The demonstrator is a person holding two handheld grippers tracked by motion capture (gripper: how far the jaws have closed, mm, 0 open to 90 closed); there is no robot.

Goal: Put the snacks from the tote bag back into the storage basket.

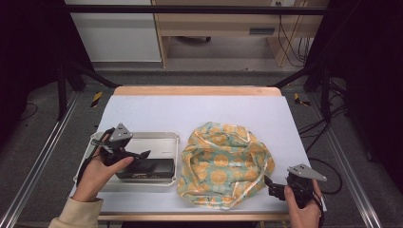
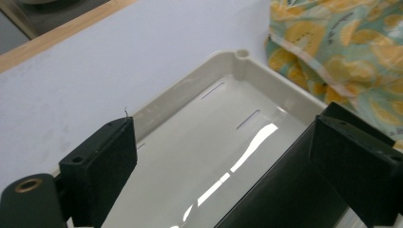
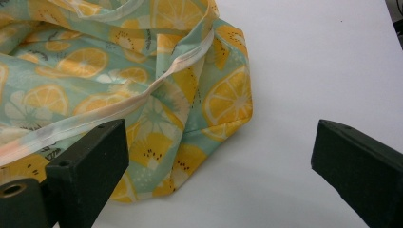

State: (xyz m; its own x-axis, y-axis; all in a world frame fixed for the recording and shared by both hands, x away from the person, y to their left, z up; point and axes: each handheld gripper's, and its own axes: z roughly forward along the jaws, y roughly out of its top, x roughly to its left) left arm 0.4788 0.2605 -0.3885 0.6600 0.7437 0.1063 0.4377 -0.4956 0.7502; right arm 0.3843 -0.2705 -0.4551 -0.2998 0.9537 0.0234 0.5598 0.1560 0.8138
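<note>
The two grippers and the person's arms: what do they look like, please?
Both the left gripper and the right gripper are black, each topped by a grey three-cornered plate. Their fingers are flat, black, blocky pads; a brass-coloured ring sits in one base. A black cable trails from each. The left arm wears a beige sleeve.

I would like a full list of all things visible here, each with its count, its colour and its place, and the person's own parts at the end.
tray: one, off-white, left half of the table.
black box: one, black, inside the tray along its near side.
cloth: one, pale green with orange and lemon slices, crumpled, right of the tray.
table: one, white top with a wooden far edge.
left gripper: one, black jaws, open, over the tray; one jaw is in front of the black box.
right gripper: one, black jaws, open, at the cloth's near right edge.
left hand: one, cream sleeve, near left.
right hand: one, near right corner.
</note>
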